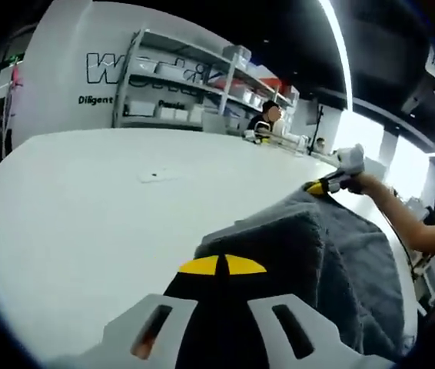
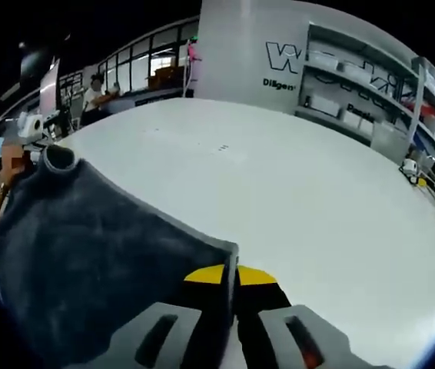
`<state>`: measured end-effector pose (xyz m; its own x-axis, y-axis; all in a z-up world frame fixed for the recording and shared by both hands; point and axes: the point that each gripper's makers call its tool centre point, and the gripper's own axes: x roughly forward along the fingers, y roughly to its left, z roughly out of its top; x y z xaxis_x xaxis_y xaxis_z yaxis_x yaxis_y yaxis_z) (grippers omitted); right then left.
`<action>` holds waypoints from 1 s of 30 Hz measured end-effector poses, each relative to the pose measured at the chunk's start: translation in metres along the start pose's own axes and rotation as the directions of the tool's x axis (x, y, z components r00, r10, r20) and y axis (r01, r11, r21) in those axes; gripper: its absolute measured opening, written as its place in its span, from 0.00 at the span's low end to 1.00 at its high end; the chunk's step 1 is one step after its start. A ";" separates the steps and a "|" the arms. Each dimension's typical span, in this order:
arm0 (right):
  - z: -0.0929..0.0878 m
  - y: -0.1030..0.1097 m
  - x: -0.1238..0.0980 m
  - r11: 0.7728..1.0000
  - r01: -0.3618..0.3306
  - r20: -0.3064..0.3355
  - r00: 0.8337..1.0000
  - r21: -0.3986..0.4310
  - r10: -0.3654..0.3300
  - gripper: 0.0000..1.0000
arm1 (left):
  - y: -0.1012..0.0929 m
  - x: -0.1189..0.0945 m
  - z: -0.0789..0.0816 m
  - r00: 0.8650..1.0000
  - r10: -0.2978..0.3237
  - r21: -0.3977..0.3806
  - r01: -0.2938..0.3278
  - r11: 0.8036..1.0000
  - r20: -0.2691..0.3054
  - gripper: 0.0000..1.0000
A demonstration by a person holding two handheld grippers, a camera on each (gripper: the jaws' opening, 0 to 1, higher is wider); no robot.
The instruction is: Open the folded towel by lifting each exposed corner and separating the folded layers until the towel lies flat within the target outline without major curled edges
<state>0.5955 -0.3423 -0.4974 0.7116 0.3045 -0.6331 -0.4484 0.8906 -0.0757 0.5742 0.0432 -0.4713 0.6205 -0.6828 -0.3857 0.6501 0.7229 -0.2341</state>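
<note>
Towel is hanging stretched between my two grippers, lifted off the white table along its near edge. My left gripper is pinching one corner, the yellow-tipped jaws pressed together on the grey cloth. My right gripper is doing likewise on the other corner, jaws closed on a thin edge of fabric; in the left gripper view I'm seeing it out at the far end, with my hand behind it. The towel is draping down and away from both grips, and I can't tell how many layers each pinch is holding.

What I'm worrying about: if either pinch is catching two layers, pulling apart is only going to drag the fold along, not open it. I'm also gripping right at the edges, so a hard tug could slip a corner free. No target outline is visible to me, so I'm risking laying it down off the mark, or with an edge curling under.
</note>
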 end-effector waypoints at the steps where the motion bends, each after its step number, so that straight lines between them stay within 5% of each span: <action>1: 0.000 -0.001 0.000 1.000 0.000 0.000 1.000 0.000 0.000 0.00 | 0.001 -0.001 0.001 1.000 0.007 0.006 -0.007 1.000 0.004 0.00; 4: -0.002 -0.002 -0.001 1.000 0.002 0.001 1.000 0.004 -0.002 0.00 | 0.004 -0.003 0.004 1.000 0.024 0.011 -0.024 1.000 0.014 0.00; 8: -0.005 -0.009 -0.003 1.000 0.017 -0.003 1.000 0.007 -0.017 0.00 | 0.021 -0.010 0.001 0.991 0.131 0.084 -0.129 0.988 -0.027 0.00; 14: -0.007 -0.017 -0.006 0.999 0.035 -0.006 0.999 0.004 -0.035 0.00 | 0.029 -0.013 0.001 0.986 0.163 0.094 -0.160 0.983 -0.031 0.00; 20: -0.009 -0.017 -0.008 0.999 0.033 -0.006 0.999 0.001 -0.033 0.00 | 0.016 -0.009 0.013 0.997 0.073 0.053 -0.074 0.996 0.033 0.02; 21: -0.009 -0.016 -0.008 0.999 0.034 -0.006 0.999 0.000 -0.034 0.00 | 0.017 -0.008 0.014 0.996 0.083 0.055 -0.086 0.995 0.042 0.08; 23: -0.009 -0.015 -0.009 0.999 0.032 -0.006 0.999 0.000 -0.032 0.00 | 0.024 -0.004 0.011 0.993 0.121 0.075 -0.122 0.990 0.018 0.35; 24: -0.009 -0.016 -0.009 1.000 0.031 -0.006 0.999 0.000 -0.031 0.00 | 0.025 -0.002 0.008 0.992 0.123 0.079 -0.123 0.989 0.006 0.39; 26: -0.009 -0.016 -0.009 1.000 0.030 -0.004 1.000 0.001 -0.030 0.00 | 0.017 0.001 0.000 0.997 0.073 0.091 -0.071 0.993 -0.021 0.29; 30: -0.010 -0.016 -0.008 1.000 0.028 -0.005 1.000 0.004 -0.028 0.00 | 0.027 0.007 -0.004 0.996 0.092 0.081 -0.090 0.993 -0.020 0.30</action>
<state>0.5915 -0.3622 -0.4990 0.7213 0.2776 -0.6346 -0.4262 0.9001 -0.0908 0.5942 0.0582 -0.4838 0.6686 -0.6111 -0.4237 0.6250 0.7705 -0.1249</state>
